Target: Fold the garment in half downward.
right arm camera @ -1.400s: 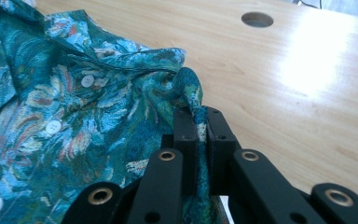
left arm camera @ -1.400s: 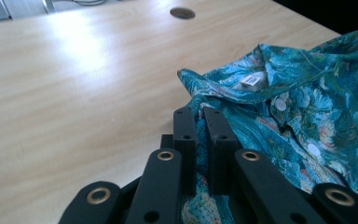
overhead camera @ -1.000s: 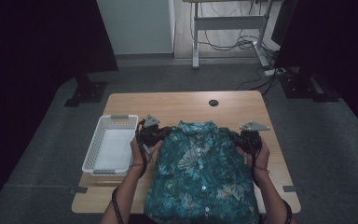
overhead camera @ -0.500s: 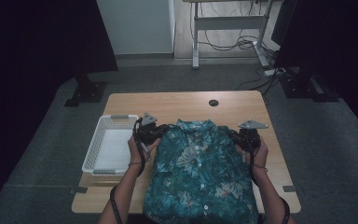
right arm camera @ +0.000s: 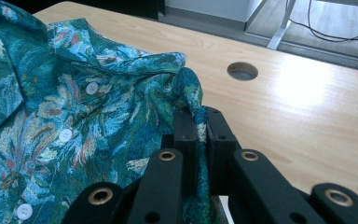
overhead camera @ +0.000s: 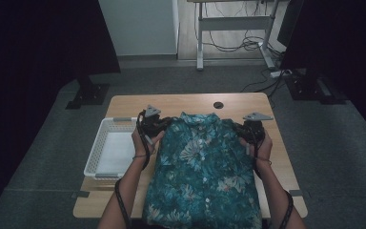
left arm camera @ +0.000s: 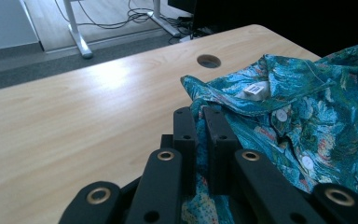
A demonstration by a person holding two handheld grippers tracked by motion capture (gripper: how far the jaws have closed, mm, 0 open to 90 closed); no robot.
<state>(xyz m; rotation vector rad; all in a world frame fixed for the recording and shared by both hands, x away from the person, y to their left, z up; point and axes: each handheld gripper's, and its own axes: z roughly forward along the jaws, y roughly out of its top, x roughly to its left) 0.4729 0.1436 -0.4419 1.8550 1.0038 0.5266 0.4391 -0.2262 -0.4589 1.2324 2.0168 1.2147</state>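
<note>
On the wooden table [overhead camera: 124, 102] lies a blue-green flowery shirt [overhead camera: 202, 176]. It is spread out with its buttons facing up. Its collar points to the far edge of the tabletop, and its bottom hem hangs over the near edge, close to the person.

At the left shoulder of the shirt is the left gripper [overhead camera: 156, 128]. Its two black jaws are pressed together, and a fold of the shirt cloth is pinched between them. The left gripper view shows the cloth coming up out of the jaws, with the collar, a small white label [left arm camera: 255, 89] and two white buttons just past them.

At the right shoulder of the shirt is the right gripper [overhead camera: 248, 133]. Its jaws are pressed together too, and they pinch a bunched-up bit of the cloth. In the right gripper view the cloth sticks up above the jaws in a little peak.

Both shoulders are lifted a bit off the wood.

A white basket [overhead camera: 106, 145] sits by the left edge of the tabletop, just beside the left hand [overhead camera: 143, 140]. A round hole [overhead camera: 218, 105] is in the wood near the far edge, a little past the collar.
</note>
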